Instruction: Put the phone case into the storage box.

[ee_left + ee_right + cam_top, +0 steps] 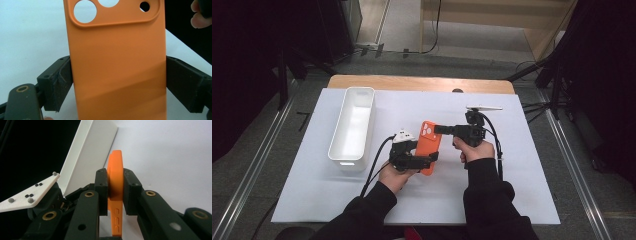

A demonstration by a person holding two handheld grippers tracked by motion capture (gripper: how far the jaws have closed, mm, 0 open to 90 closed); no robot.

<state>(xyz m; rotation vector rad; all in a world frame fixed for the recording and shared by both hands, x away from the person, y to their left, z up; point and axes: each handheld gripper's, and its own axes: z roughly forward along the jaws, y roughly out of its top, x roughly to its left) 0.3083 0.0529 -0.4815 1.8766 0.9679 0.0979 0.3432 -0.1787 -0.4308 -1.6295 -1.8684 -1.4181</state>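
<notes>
1. White sheeting (522, 165) is spread over a wooden table (422, 82), with dark curtains at both sides and a grey floor beyond.
2. Nearest the person, two dark sleeves are seen entering from the bottom edge of the high view, each hand wrapped round a black gripper.
3. An orange phone case (430, 145) is held just above the sheet near the middle of the table, between the two grippers, standing on its long edge with the camera cut-outs at its far end.
4. The near end of the case is bracketed by the left gripper (428, 161); in the left gripper view its pads (58, 85) lie against the case's two long edges (117, 70), though whether they press cannot be told.
5. The far end of the case is clamped by the right gripper (437, 129); in the right gripper view the two black pads (102, 187) are seen pressed flat against both faces of the orange rim (115, 177).
6. No brand, label or legible writing is visible on the case; only moulded button outlines are made out on its edge in the right gripper view.
7. Farther left, a white rectangular bin (353, 125) is set on the sheet, well apart from the case.
</notes>
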